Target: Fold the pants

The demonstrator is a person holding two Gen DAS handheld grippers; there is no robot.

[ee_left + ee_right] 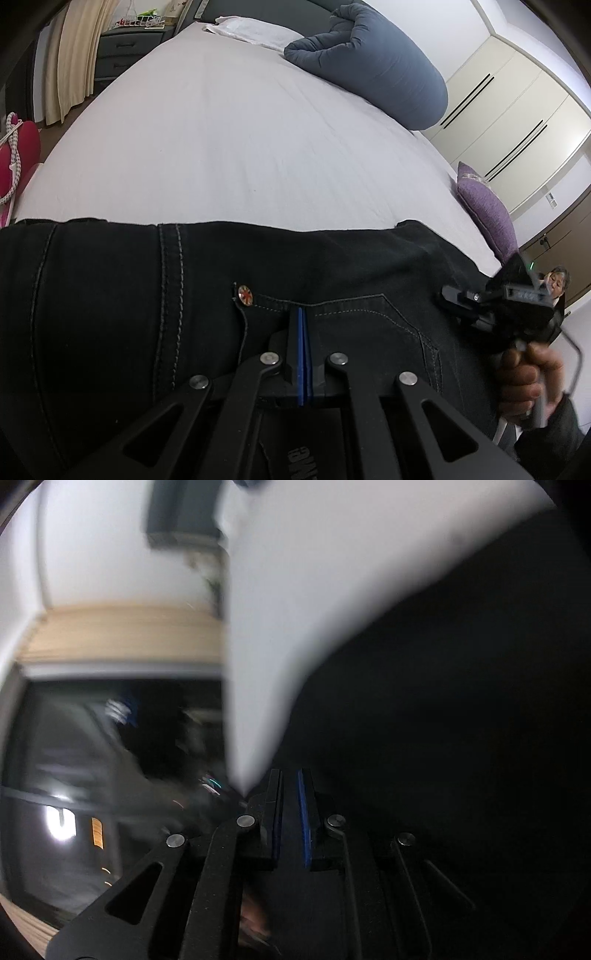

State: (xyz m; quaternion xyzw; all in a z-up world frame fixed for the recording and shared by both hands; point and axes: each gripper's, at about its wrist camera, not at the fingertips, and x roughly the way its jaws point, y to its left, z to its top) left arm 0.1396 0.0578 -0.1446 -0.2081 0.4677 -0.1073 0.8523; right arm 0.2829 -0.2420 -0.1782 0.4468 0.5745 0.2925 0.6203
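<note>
- left wrist view: the pants point(147, 314), black with grey stitching, lie spread across the near edge of the bed point(229, 147), filling the lower half of the view
- a round rivet point(245, 294) sits at the corner of a pocket point(369, 332) on the pants
- the left gripper point(301, 314) points down at the pocket edge, its two fingers pressed together with only a thin blue line between the pads; the tips rest on the dark cloth, and whether a fold of it is pinched i cannot tell
- at the right edge a hand point(532, 376) holds the handle of the right gripper point(448, 295), whose tip is at the right end of the pants; its jaws are too small to read here
- farther back on the white sheet lie a rolled blue duvet point(388, 59), a white pillow point(255, 31) and, at the right edge, a purple cushion point(484, 206)
- a wardrobe point(517, 110) stands to the right, a dark drawer unit point(125, 55) and a curtain point(74, 55) to the left
- right wrist view: the picture is blurred; the right gripper point(290, 782) shows a narrow dark gap between its fingers, and dark cloth of the pants point(443, 738) fills the right side right up to the pads
- its jaws are closed down; whether the cloth is caught between them i cannot tell
- the white bed point(295, 609) lies behind, and a blurred dark window point(74, 757) to the left
</note>
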